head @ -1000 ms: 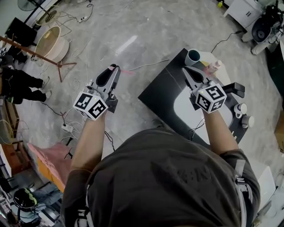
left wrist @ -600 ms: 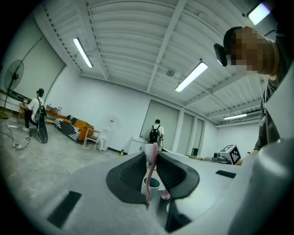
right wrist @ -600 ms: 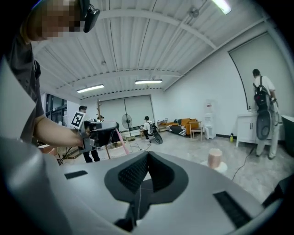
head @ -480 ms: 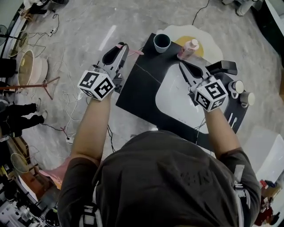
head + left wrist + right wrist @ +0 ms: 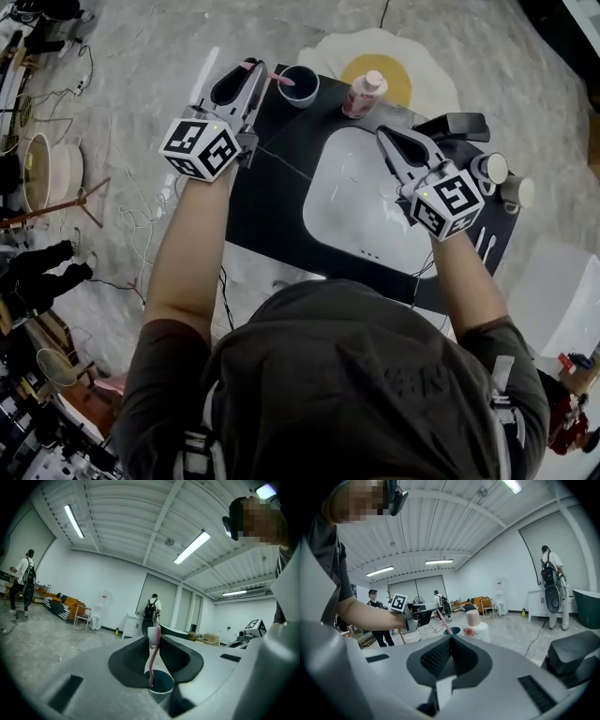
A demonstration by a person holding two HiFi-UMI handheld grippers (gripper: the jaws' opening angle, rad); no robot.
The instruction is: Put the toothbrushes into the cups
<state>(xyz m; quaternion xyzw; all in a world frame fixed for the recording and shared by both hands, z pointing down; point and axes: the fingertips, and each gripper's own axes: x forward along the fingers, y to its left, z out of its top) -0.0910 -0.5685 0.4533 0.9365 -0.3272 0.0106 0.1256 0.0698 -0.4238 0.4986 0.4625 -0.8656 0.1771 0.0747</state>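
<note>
My left gripper [image 5: 253, 68] is shut on a pink toothbrush [image 5: 274, 76], whose free end reaches over the rim of a teal cup [image 5: 300, 89] at the far left corner of the black counter [image 5: 267, 197]. In the left gripper view the toothbrush [image 5: 151, 660] stands upright between the jaws with the teal cup [image 5: 162, 682] just beyond and below it. My right gripper [image 5: 382, 135] hangs over the white basin [image 5: 361, 211], shut with nothing in it; in its own view [image 5: 450, 639] the jaws meet.
A white bottle with a pink cap [image 5: 361, 94] stands right of the teal cup. A black faucet [image 5: 457, 126] and two pale cups [image 5: 491, 168] sit at the counter's right end. An egg-shaped mat [image 5: 412, 70] and cables [image 5: 141, 202] lie on the floor.
Both grippers have moved forward over the counter. The left one has carried the pink toothbrush from over the floor to the rim of the teal cup; the right has gone over the basin.
</note>
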